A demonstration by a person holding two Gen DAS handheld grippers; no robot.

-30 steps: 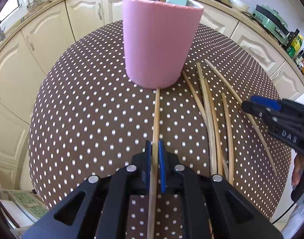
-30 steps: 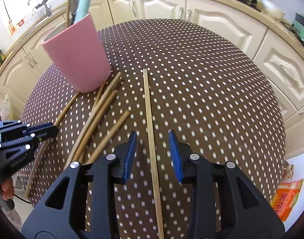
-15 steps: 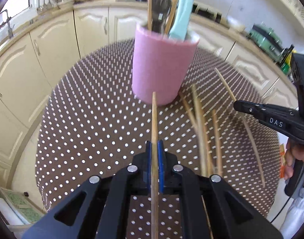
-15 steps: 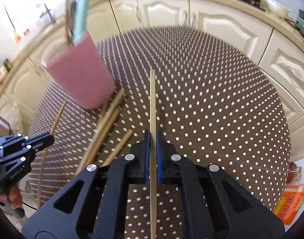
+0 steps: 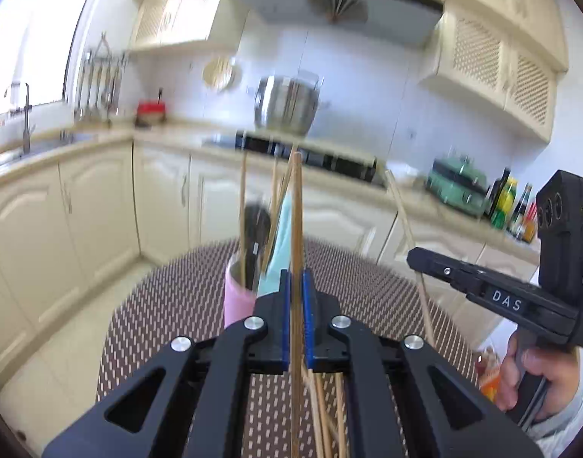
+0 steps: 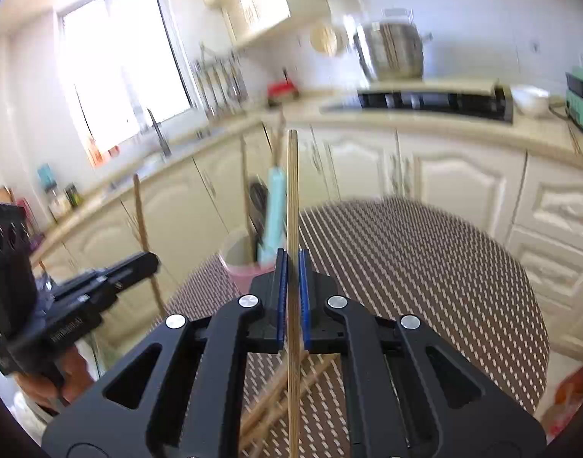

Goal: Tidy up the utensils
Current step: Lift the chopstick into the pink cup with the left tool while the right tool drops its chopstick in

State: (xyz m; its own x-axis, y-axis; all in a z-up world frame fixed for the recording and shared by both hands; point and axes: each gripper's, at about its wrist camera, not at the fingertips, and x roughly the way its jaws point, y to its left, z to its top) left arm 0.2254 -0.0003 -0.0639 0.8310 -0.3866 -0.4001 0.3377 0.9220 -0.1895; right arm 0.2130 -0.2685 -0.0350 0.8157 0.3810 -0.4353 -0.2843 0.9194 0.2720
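Observation:
My left gripper (image 5: 296, 286) is shut on a wooden chopstick (image 5: 297, 221) and holds it upright, lifted off the table. My right gripper (image 6: 291, 267) is shut on another chopstick (image 6: 292, 191), also upright. The pink cup (image 5: 236, 297) stands ahead on the round table, holding a teal utensil (image 5: 282, 244), a dark spoon and some sticks. It also shows in the right wrist view (image 6: 240, 263). Several loose chopsticks (image 5: 326, 412) lie on the table below the left gripper. The right gripper (image 5: 482, 286) shows at the right of the left wrist view.
The round table has a brown dotted cloth (image 6: 425, 267). Cream kitchen cabinets (image 6: 444, 175) and a counter with a stove (image 6: 432, 101) and a steel pot (image 6: 390, 49) run behind it. An orange packet (image 6: 570, 393) lies on the floor at the right.
Both grippers have lifted and tilted up, raising their chopsticks from lying on the table to upright. The right gripper closed on its chopstick a second ago.

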